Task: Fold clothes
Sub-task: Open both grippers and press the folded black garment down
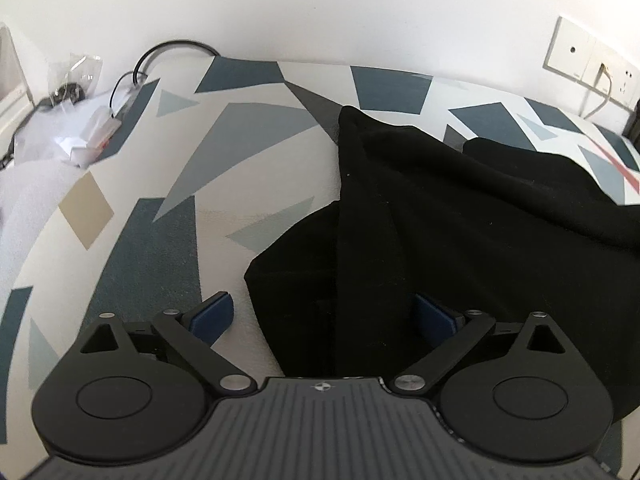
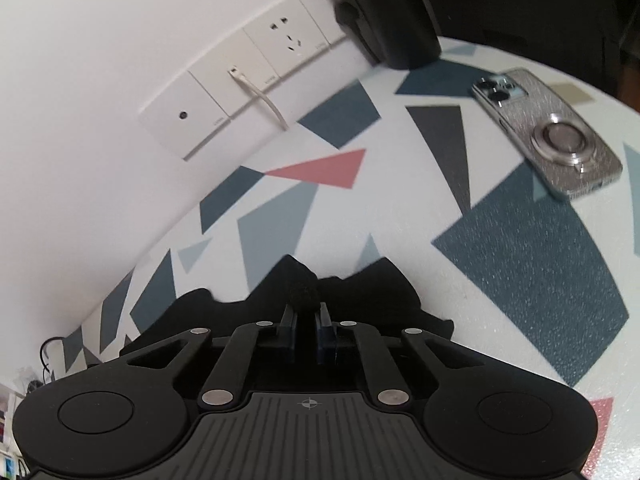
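A black garment (image 1: 440,208) lies rumpled on the patterned table cover (image 1: 140,240), spreading from the middle to the right of the left wrist view. My left gripper (image 1: 324,316) stands wide open over the garment's near left edge; one blue pad rests over bare cover, the other over the cloth, neither pressing it. In the right wrist view my right gripper (image 2: 306,316) is shut on a bunched fold of the black garment (image 2: 304,292), which pokes out beyond the fingertips. More of the garment spreads under and to both sides of that gripper.
A phone in a glittery case (image 2: 548,132) lies at the right of the cover. Wall sockets (image 2: 240,80) with a white cable sit on the white wall. A dark object (image 2: 392,12) stands at the back. Plastic bags and cables (image 1: 80,120) clutter the far left corner.
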The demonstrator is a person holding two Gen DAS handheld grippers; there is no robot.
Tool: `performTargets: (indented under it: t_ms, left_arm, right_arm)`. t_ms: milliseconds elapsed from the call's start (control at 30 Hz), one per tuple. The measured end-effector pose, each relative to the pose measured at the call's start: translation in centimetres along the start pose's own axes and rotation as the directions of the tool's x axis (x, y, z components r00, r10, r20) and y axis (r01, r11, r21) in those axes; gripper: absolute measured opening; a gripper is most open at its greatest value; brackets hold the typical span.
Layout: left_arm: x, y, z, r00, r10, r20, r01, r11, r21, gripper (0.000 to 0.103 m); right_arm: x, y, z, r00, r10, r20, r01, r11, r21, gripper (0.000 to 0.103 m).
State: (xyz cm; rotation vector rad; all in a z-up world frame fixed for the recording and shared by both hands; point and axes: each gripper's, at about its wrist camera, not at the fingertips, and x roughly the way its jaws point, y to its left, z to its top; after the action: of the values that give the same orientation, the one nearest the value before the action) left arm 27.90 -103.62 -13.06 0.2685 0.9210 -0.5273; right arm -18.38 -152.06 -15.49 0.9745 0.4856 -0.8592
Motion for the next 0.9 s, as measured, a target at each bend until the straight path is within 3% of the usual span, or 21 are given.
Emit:
performTargets:
  t_ms: [167, 400, 533, 633, 733, 800, 833, 867, 900]
  left_arm:
    - [0.1, 0.0, 0.3, 1.0, 0.001, -0.017, -0.002, 1.0, -0.006, 0.099]
    - [0.1, -0.1, 0.2, 1.0, 0.008, -0.016, -0.008, 1.0, -0.005, 0.099]
    - [0.1, -0.2, 0.2, 1.0, 0.016, -0.011, -0.016, 1.0, 0.009, 0.1]
    - [0.1, -0.2, 0.1, 1.0, 0.021, -0.01, -0.021, 1.0, 0.002, 0.101]
    - [0.1, -0.2, 0.0, 1.0, 0.025, -0.007, -0.025, 1.0, -0.005, 0.102]
    - [0.0, -0.1, 0.1, 1.0, 0.026, -0.012, -0.026, 1.0, -0.014, 0.101]
    - [0.0, 0.0, 0.2, 1.0, 0.026, -0.015, -0.027, 0.999, -0.018, 0.101]
    - [-0.1, 0.0, 0.2, 0.999, 0.027, -0.017, -0.027, 0.999, -0.022, 0.101]
    - [-0.1, 0.1, 0.4, 0.999, 0.03, -0.018, -0.03, 0.999, -0.021, 0.1]
  right_arm:
    - [-1.0, 0.1, 1.3, 1.0, 0.025, 0.018, -0.026, 1.0, 0.018, 0.007]
    - [-0.2, 0.8, 2.9, 0.99, 0.143, 0.02, -0.144, 0.988, 0.054, 0.004]
    - [2.8, 2.3, 5.9, 0.979, 0.199, 0.033, -0.202, 0.973, 0.116, 0.003]
    - [5.8, 3.0, 8.8, 0.972, 0.203, 0.118, -0.222, 0.958, 0.181, 0.003]
    - [9.4, 2.4, 10.2, 0.975, 0.182, 0.131, -0.213, 0.936, 0.281, 0.004]
    - [11.2, 2.2, 10.2, 0.987, 0.125, 0.1, -0.149, 0.947, 0.284, 0.018]
    - [11.5, 2.3, 10.0, 0.994, 0.074, 0.082, -0.094, 0.957, 0.274, 0.041]
    - [11.6, 2.3, 9.7, 0.996, 0.046, 0.072, -0.063, 0.965, 0.256, 0.049]
    - [11.3, 2.3, 9.4, 0.997, 0.044, 0.068, -0.059, 0.972, 0.228, 0.049]
